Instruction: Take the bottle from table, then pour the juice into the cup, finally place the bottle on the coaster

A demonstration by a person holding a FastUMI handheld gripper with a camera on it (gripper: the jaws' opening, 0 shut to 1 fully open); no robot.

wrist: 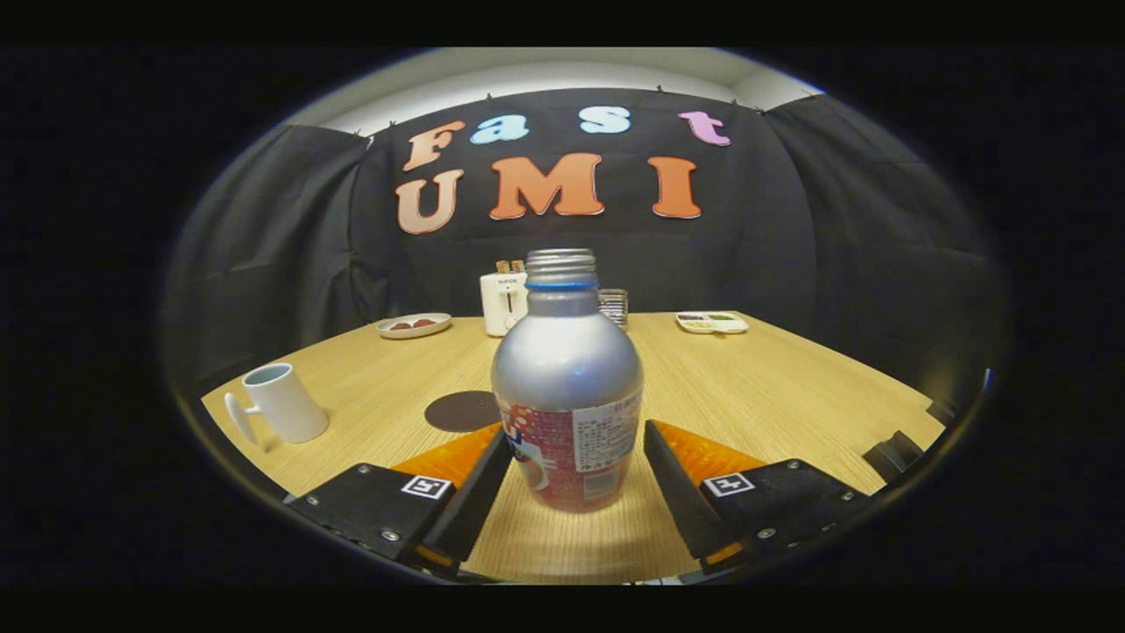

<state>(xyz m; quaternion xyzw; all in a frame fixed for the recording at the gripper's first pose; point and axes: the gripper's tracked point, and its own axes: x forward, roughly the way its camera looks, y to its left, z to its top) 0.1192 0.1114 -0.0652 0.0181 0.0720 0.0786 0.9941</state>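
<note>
A silver bottle (567,387) with a red label and an uncapped threaded neck stands upright on the wooden table (773,387), between my two fingers. My gripper (576,440) is open. The left finger looks to be at or very near the bottle's side, while the right finger stands a small gap off it. A dark round coaster (461,411) lies flat just beyond the left finger, left of the bottle. A white cup (281,403) with a handle stands further left, near the table's edge.
At the back of the table stand a white toaster (503,301), a small plate (414,325) with food to its left, a dark rack (614,306) behind the bottle and a divided tray (712,322) to the right. Black cloth walls enclose the booth.
</note>
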